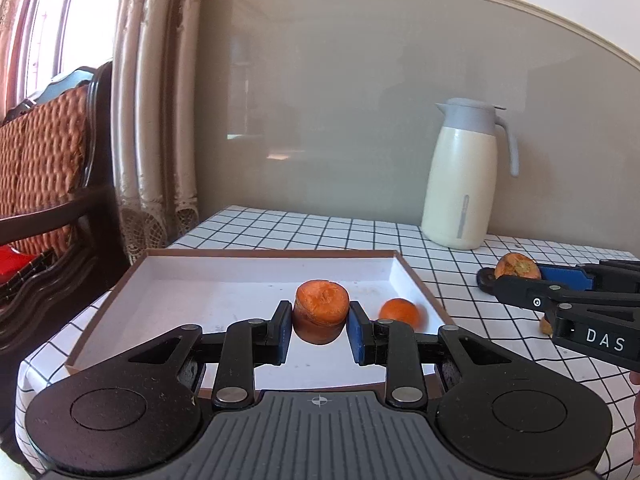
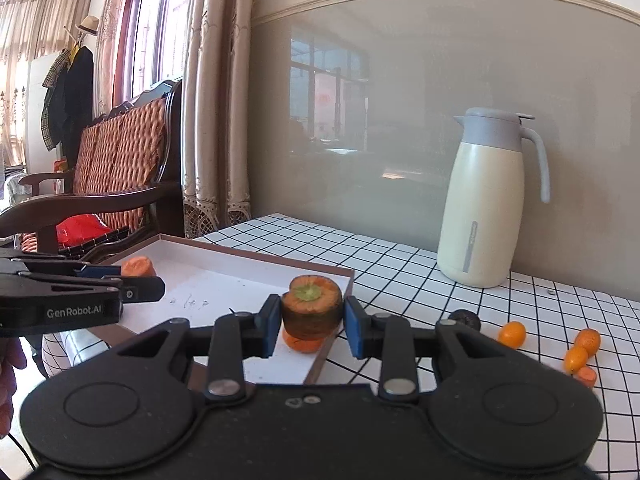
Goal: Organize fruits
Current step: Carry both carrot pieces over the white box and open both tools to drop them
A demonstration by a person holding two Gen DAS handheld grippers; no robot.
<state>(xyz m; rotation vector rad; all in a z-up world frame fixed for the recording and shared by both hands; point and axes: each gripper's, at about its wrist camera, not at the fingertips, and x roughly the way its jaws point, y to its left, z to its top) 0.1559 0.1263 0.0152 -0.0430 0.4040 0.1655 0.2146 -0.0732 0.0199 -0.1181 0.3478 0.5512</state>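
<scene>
Two tools gripping carrot pieces, left tool [image 1: 319,326] over tray [image 1: 256,255], right tool [image 2: 308,326] at tray's edge.

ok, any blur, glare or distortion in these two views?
Left wrist: orange in the tray smeared, wall trim bowed by fisheye, window blown out. Right wrist: glossy wall panel mirrors the windows, carrot piece sharp.

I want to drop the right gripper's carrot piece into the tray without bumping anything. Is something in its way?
Partly. The right gripper holds its carrot chunk above the tray near its right rim, and an orange fruit already lies directly beneath it. The left gripper, holding another carrot piece, also occupies the tray's middle.
</scene>
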